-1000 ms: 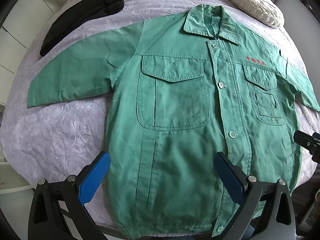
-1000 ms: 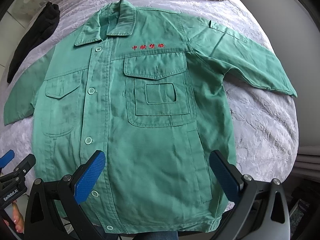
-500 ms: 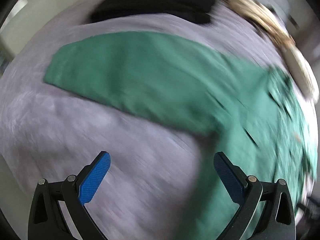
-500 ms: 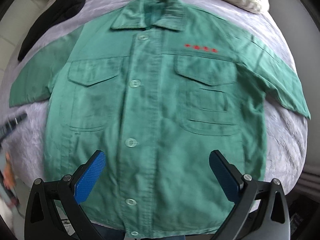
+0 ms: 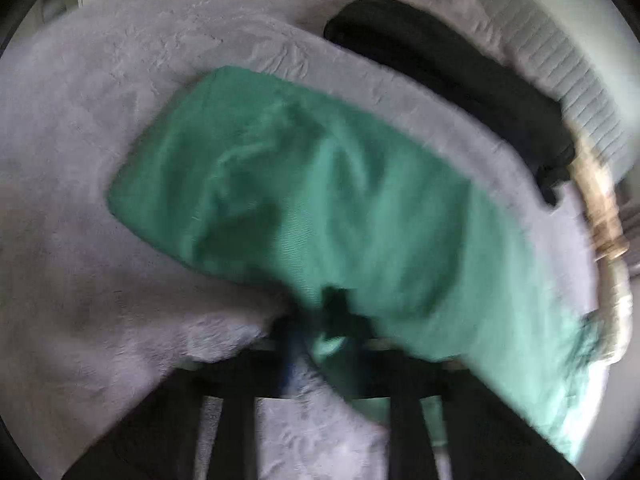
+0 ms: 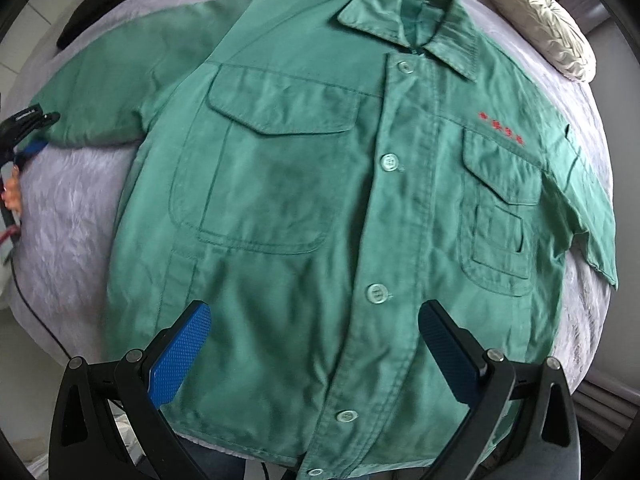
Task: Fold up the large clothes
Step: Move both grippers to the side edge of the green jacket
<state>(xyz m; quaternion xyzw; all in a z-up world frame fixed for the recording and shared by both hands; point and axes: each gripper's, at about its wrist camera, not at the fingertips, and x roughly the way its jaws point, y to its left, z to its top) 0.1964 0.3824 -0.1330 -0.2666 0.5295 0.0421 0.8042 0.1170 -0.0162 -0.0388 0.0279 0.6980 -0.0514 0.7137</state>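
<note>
A green button-up work jacket (image 6: 320,208) lies flat, front up, on a lilac bedspread (image 6: 80,216), collar at the far side. My left gripper (image 5: 320,328) is shut on the lower edge of the jacket's left sleeve (image 5: 320,200); the view is blurred. It also shows in the right wrist view (image 6: 28,136) at the sleeve's cuff end. My right gripper (image 6: 316,340) is open and empty, hovering above the jacket's lower front near the button placket.
A black garment (image 5: 460,88) lies on the bed beyond the sleeve. A cream ruffled cushion (image 6: 536,20) sits at the far right corner. A cable (image 6: 36,316) hangs off the bed's left edge.
My left gripper swung left from over the jacket's body to the left sleeve and closed on its edge. My right gripper shifted left, to above the jacket's front middle.
</note>
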